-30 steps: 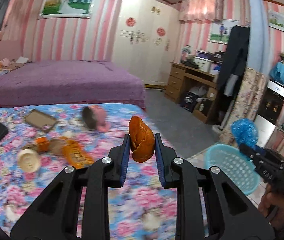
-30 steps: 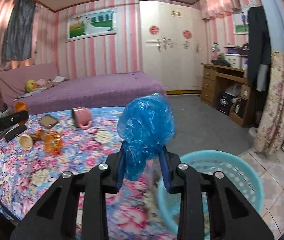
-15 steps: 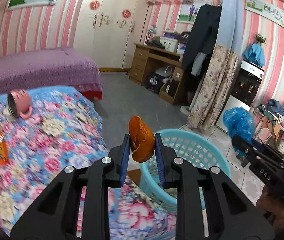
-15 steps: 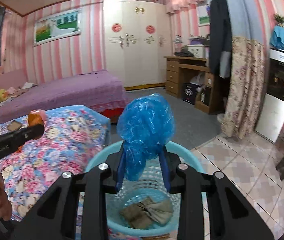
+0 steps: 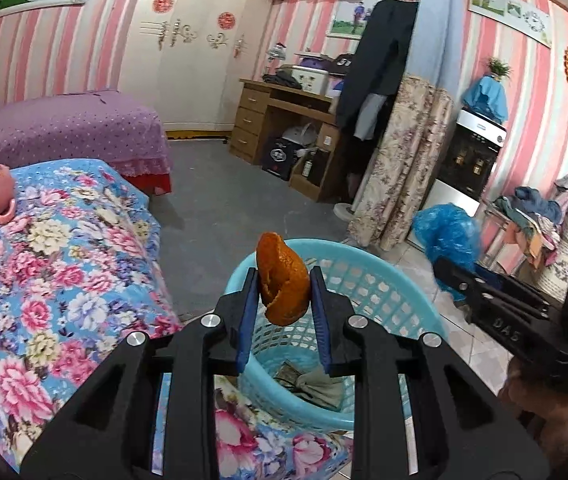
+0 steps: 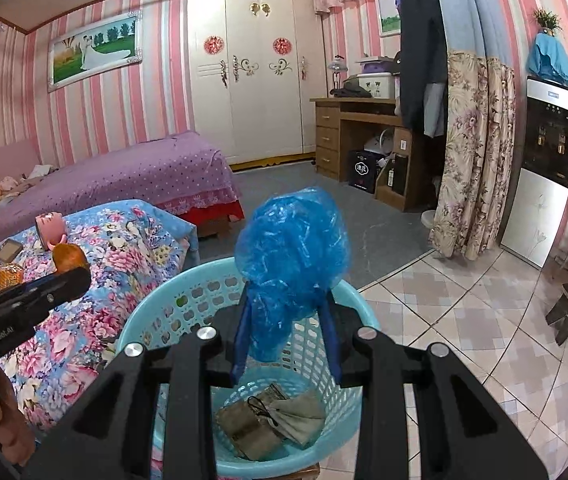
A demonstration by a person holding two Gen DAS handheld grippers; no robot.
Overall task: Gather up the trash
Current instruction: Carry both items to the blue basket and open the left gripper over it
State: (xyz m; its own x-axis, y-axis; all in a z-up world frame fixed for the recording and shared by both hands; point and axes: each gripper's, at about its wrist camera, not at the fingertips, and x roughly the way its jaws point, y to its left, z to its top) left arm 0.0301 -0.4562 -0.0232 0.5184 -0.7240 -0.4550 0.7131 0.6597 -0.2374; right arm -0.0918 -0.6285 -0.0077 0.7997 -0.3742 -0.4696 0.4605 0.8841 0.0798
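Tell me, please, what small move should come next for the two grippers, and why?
Probably open both sets of jaws. The left gripper pinches the orange peel and the right gripper pinches the blue plastic bag, both above the open blue basket, so each should drop in.

The left gripper (image 5: 283,296) pinches a curled orange fruit peel (image 5: 282,283) above the light-blue perforated plastic basket (image 5: 380,280).
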